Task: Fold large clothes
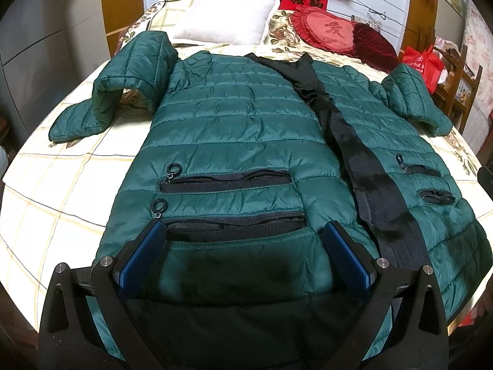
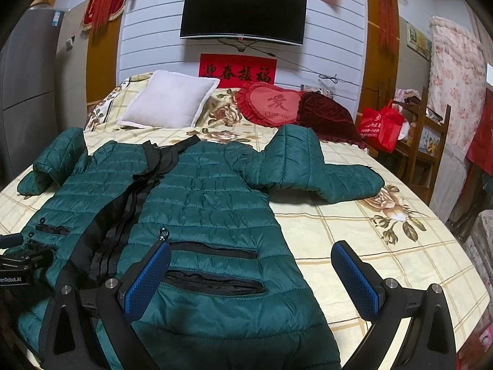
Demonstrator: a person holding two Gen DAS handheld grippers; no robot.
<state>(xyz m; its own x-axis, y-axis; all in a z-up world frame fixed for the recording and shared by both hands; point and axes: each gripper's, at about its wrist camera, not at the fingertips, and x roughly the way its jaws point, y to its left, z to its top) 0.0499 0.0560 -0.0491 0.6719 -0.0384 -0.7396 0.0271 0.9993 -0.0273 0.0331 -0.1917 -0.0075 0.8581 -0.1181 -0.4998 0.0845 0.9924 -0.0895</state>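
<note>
A dark green quilted jacket [image 1: 234, 129] lies front up on the bed, collar toward the pillows, with a black front strip [image 1: 379, 197] down its middle. Both sleeves are bent back on themselves. My left gripper [image 1: 243, 234] is open, just above the jacket's lower left panel by the zip pockets [image 1: 228, 182]. In the right wrist view the jacket [image 2: 197, 203] fills the left half. My right gripper [image 2: 251, 262] is open over the jacket's lower right edge, one pad [image 2: 148, 277] above the pockets, the other pad [image 2: 357, 277] above the sheet. Neither holds anything.
The bed [image 2: 354, 231] has a cream checked floral sheet. A white pillow [image 2: 169, 101], a red heart cushion [image 2: 271, 104] and a dark red cushion [image 2: 326, 117] lie at its head. A red bag [image 2: 380, 126] on wooden shelving stands to the right. The left gripper's body [image 2: 21, 262] shows at the left edge.
</note>
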